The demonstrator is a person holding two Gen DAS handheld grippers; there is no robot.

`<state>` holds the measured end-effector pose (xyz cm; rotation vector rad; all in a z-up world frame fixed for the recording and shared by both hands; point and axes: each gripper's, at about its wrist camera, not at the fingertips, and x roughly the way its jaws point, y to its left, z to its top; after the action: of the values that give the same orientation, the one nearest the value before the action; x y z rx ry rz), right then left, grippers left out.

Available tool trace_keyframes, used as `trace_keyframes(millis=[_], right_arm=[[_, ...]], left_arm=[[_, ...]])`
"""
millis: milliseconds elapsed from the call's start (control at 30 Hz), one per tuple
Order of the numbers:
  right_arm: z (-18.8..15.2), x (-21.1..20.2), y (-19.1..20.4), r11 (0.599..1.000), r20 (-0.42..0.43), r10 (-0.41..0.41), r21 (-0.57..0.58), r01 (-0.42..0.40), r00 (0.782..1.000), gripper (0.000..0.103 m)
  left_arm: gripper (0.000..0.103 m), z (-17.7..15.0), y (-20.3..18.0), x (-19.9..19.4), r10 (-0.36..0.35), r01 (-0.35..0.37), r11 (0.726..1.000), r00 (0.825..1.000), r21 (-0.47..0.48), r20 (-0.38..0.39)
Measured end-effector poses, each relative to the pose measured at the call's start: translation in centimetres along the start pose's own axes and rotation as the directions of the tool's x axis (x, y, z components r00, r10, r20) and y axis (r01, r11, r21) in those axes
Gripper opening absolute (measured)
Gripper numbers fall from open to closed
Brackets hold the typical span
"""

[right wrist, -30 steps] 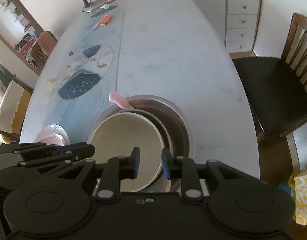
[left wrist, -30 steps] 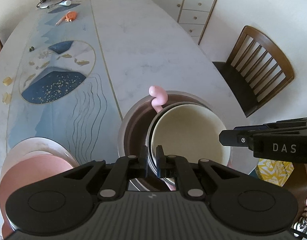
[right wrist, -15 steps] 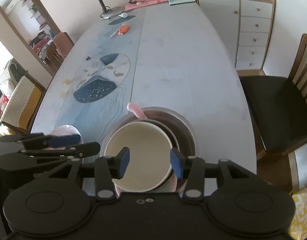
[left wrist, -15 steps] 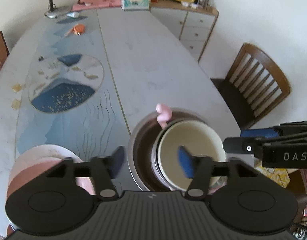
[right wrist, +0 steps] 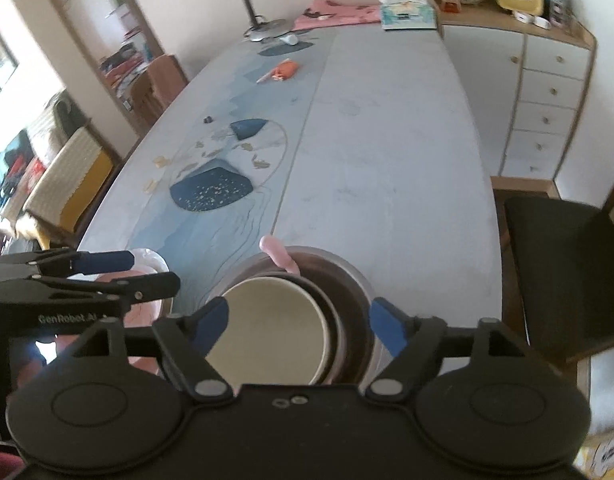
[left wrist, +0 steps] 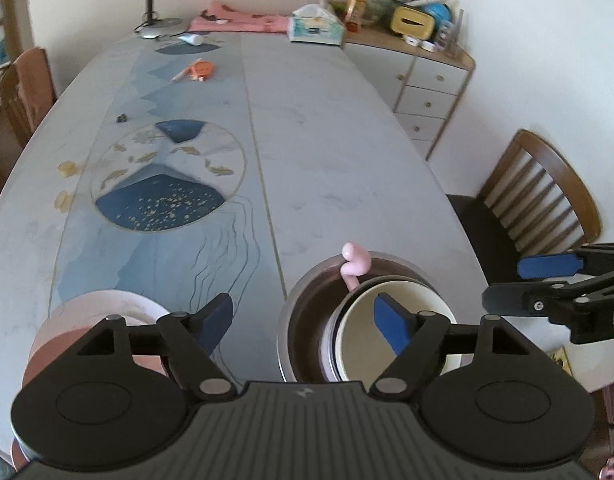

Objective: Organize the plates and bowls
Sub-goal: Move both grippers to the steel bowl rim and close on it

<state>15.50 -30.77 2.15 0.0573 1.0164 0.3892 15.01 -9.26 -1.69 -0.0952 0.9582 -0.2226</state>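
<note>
A cream bowl (left wrist: 355, 332) sits nested inside a large brown bowl (left wrist: 307, 316) at the table's near edge, with a pink handle (left wrist: 357, 264) sticking up behind it. The nest also shows in the right wrist view, cream bowl (right wrist: 275, 320) inside brown bowl (right wrist: 351, 292). A stack of pink plates (left wrist: 103, 308) lies to the left. My left gripper (left wrist: 303, 322) is open and empty above the nest's left side. My right gripper (right wrist: 297, 324) is open and empty above the cream bowl.
The long table (left wrist: 327, 152) carries a blue round-patterned mat (left wrist: 163, 184), an orange item (left wrist: 201, 70), a lamp base (left wrist: 159, 28) and a tissue box (left wrist: 315, 28) far off. A wooden chair (left wrist: 539, 200) stands at the right, drawers (left wrist: 427, 92) behind.
My left gripper let go of the cream bowl's rim and opened wide. My right gripper opened wider too. Both have pulled back and up from the nested bowls.
</note>
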Motion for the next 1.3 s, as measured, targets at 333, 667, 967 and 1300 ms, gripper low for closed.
trace_keyframes(millis=[333,667,967,1300], right_arm=[[1.6,2.7,-3.6,0.992,-0.102,0.074,-0.094,-0.084,0.992,0.086],[2.0,6.4,-6.2,0.983,-0.21,0.137,-0.095,-0.16,0.968,0.078],[1.2,7.6,-8.1,0.984,-0.254,0.163,-0.034,-0.178,0.953,0.061],[0.1,7.0,-9.2,0.984,-0.259,0.176,0.063,-0.165,0.95,0.053]], left_arm=[[0.078,-3.1,2.9,1.7,0.025,-0.04,0.963,0.998,-0.266,-0.056],[0.075,-5.6,1.7,3.0,0.058,-0.078,0.955,0.995,-0.285,-0.077],[0.047,-6.2,2.9,5.1,0.026,-0.078,0.933,0.988,-0.351,-0.15],[0.038,-6.4,3.5,6.6,-0.028,-0.05,0.916,0.982,-0.397,-0.189]])
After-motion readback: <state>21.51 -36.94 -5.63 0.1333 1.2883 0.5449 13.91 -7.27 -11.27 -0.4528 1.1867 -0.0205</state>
